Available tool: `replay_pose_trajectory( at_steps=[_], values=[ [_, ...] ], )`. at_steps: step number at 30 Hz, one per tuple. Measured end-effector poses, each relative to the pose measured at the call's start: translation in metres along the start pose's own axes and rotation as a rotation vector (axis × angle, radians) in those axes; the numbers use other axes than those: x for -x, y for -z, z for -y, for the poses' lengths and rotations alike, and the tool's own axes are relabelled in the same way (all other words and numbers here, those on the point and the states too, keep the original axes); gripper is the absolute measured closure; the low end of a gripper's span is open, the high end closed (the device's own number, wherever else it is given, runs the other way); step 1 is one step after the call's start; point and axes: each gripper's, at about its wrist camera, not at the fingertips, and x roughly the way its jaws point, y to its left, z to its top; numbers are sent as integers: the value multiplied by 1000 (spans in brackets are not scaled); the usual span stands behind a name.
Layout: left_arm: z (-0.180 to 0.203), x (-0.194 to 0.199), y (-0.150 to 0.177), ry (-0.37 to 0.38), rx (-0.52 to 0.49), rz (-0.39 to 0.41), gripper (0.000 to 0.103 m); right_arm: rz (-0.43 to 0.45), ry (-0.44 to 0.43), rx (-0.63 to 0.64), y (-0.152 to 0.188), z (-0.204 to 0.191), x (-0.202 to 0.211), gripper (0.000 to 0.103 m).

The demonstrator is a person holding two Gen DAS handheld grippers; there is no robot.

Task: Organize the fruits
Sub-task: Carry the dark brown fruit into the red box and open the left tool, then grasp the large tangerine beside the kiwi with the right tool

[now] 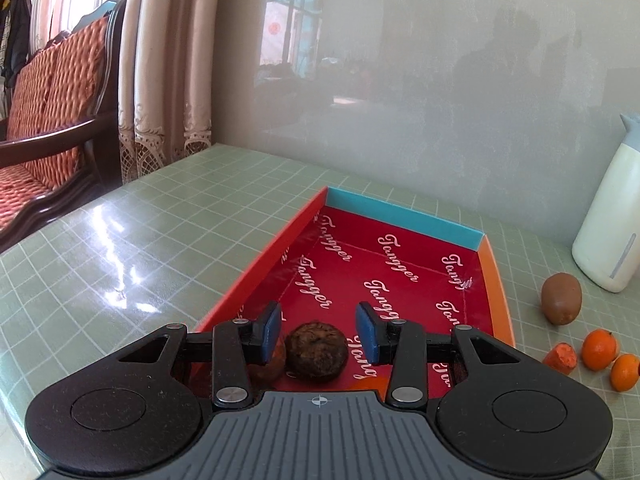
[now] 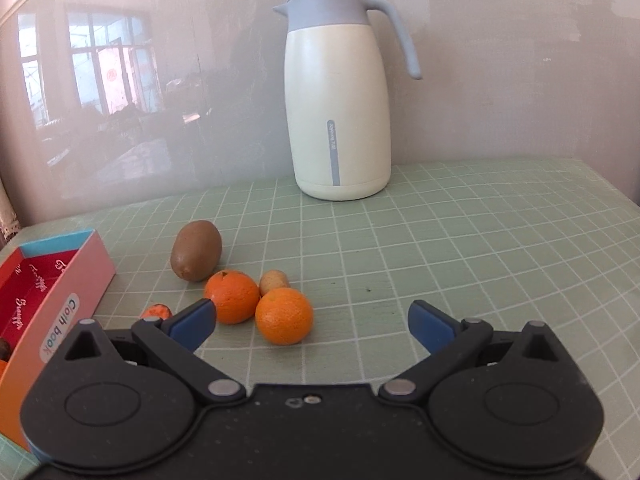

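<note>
Nearest the left wrist camera, the left gripper (image 1: 319,330) stands open over the near end of a red-lined box (image 1: 496,292), its blue pads apart and touching nothing. A dark wrinkled fruit (image 1: 316,352) lies on the box floor between and just below the pads, with a brown fruit (image 1: 274,360) touching it on the left, half hidden behind the left pad. A bit of orange (image 1: 370,383) peeks out at the gripper's body; what it is cannot be told.

Outside the box, on the green checked tablecloth (image 1: 140,240), a kiwi (image 1: 561,298), a small orange-red piece (image 1: 561,357) and two oranges sit to the right, near a white jug (image 1: 608,232). A cushioned chair (image 1: 52,120) and curtains (image 1: 160,80) stand at the left.

Only the right wrist view shows the whole jug (image 2: 340,96) with its grey lid and handle, the box's pink outer side (image 2: 60,300), and a small tan fruit (image 2: 274,280) tucked behind the oranges. The right gripper (image 2: 312,322) is spread wide and empty. One orange (image 2: 284,316) lies between its fingers, left of centre; a second orange (image 2: 232,297) touches it and sits by the left pad. The kiwi (image 2: 196,256) lies farther back, and the orange-red piece (image 2: 157,312) shows beside the left finger.
</note>
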Motion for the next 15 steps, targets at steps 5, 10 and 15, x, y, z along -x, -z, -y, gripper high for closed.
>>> replay_pose_trajectory(
  at_steps=[5, 10, 15],
  values=[
    [-6, 1, -2, -12, -15, 12, 62, -30, 21, 25, -2, -3, -19, 7],
    [-19, 1, -5, 7, 18, 10, 62, -79, 13, 20, -1, -4, -34, 26],
    [-19, 8, -5, 16, -10, 49, 62, -99, -5, 15, 3, -7, -42, 46]
  ],
)
